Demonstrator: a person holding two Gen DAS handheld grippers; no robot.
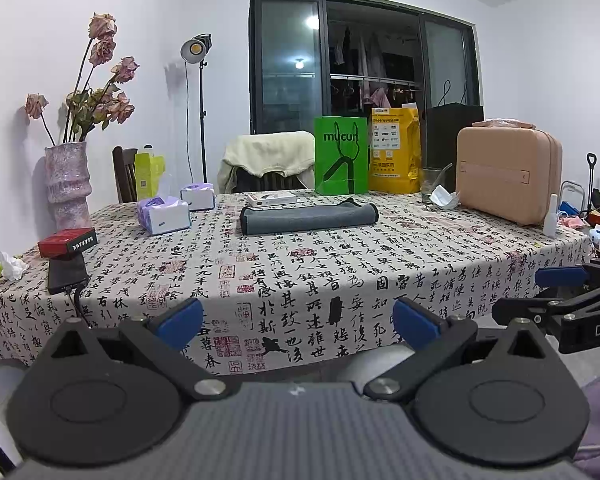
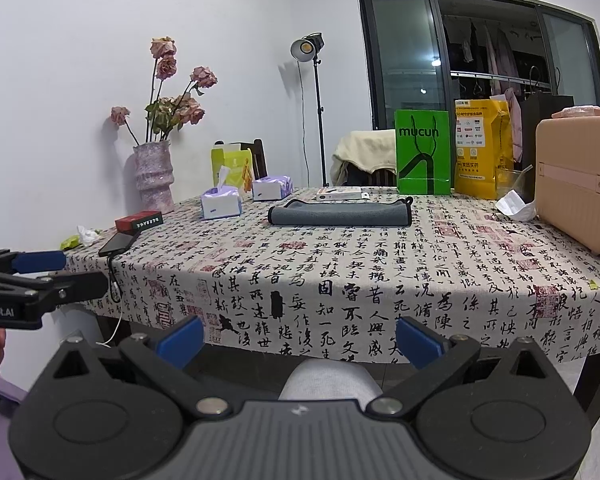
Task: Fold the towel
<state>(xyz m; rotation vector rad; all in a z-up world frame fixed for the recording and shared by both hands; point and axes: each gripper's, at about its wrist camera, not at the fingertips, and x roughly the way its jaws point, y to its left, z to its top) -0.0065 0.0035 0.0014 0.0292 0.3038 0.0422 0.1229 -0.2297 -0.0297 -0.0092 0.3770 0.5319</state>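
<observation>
Grey towel (image 1: 309, 219), already lying as a long flat band with rolled-looking ends, straight ahead of both claws and well apart from them, on the far half of the counter (image 1: 340, 272). Long axis running crosswise to the line of reach, so one short end lying toward each claw. From the left claw (image 1: 296, 320), dead ahead; from the right claw (image 2: 300, 338), ahead and a shade to the right; neither clearly nearer. Both claws spread wide, empty, blue pads (image 1: 180, 322) hovering short of the counter's near edge, side by side at about the same height. Judged from this: fold either well advanced or awaiting one more halving, each claw best placed for the end on its own side.

Towel soft, matte, plush like microfibre, dark-trimmed edge, small loop at its right end; likely to drape and slide on the cloth beneath. Counter covered in cream cloth printed with black calligraphy and red seals.

Just beyond the towel, a flat white box (image 1: 272, 199); further back, a stiff green paper bag (image 1: 341, 155) and a glossy yellow bag (image 1: 394, 150). Ahead-left, two soft tissue packs (image 1: 163, 214) and a ribbed pink vase (image 1: 67, 184) of dried roses. Ahead-right, a smooth pink hard case (image 1: 508, 174).
</observation>
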